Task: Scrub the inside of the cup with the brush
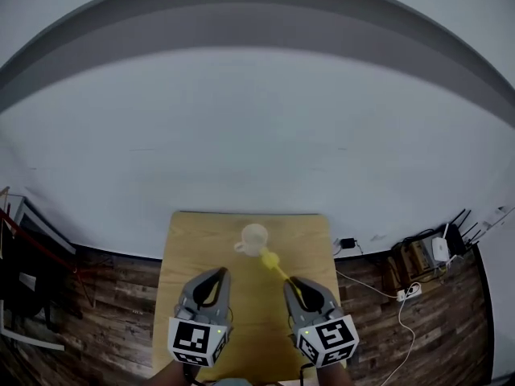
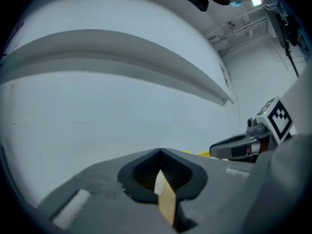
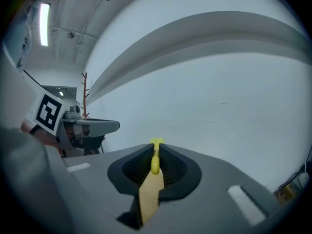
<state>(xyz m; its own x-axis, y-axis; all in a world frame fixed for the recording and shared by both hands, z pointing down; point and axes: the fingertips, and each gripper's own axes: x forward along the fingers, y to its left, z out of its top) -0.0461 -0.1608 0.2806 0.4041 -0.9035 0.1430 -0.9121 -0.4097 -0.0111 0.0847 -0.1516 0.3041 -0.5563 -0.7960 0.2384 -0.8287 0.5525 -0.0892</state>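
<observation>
A pale translucent cup (image 1: 254,238) stands upright near the far edge of the small wooden table (image 1: 193,248), its handle to the left. My right gripper (image 1: 292,283) is shut on the handle of a yellow brush (image 1: 278,268), whose head (image 1: 270,259) hovers just beside the cup on the near right, outside it. In the right gripper view the yellow brush handle (image 3: 155,163) is pinched between the closed jaws of the right gripper (image 3: 156,148). My left gripper (image 1: 220,273) is shut and empty, short of the cup; in its own view the left gripper (image 2: 160,151) has nothing in its jaws.
Wooden plank floor surrounds the table. Cables, a power strip (image 1: 409,292) and a white router (image 1: 440,249) lie at the right by the wall. A dark rack (image 1: 24,276) stands at the left. The right gripper (image 2: 243,147) shows in the left gripper view.
</observation>
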